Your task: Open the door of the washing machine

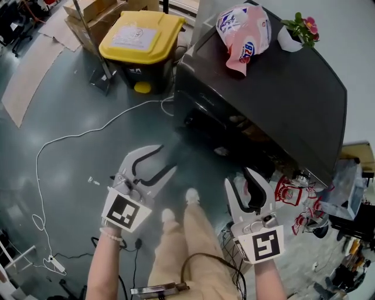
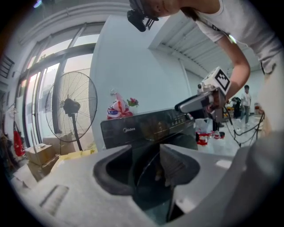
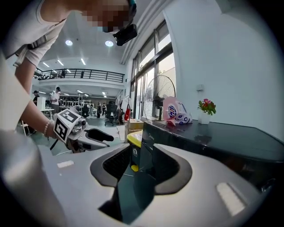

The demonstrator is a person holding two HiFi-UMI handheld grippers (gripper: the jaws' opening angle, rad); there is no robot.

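1. washing machine [image 1: 275, 99]: dark, glossy front-loader at the upper right of the head view, standing on a grey floor [image 1: 70, 176]. control panel runs along the top of its front.
2. door [image 2: 153, 166]: round, on the machine's front face. it shows in the left gripper view through the gap of that gripper's jaws, curved rim visible. it appears shut against the front; no jaw touches it.
3. left gripper [image 1: 164, 159]: claw wide, nothing between the jaws. held in front of the machine, apart from it, aimed at the front face.
4. right gripper [image 1: 245, 179]: claw wide too, nothing gripped. its own view looks along the machine's near corner and top. it hangs just short of the front, beside the left one.
5. on top of the machine: a pink and white bag [image 1: 243, 32] and a small white flower pot [image 1: 300, 32], near each other at the far edge.
6. to the machine's left: yellow-lidded bin [image 1: 140, 41], cardboard boxes [image 1: 94, 17] behind it, white cable [image 1: 76, 136] trailing over the floor.
7. standing fan [image 2: 71, 108] by the windows, seen from the left gripper.
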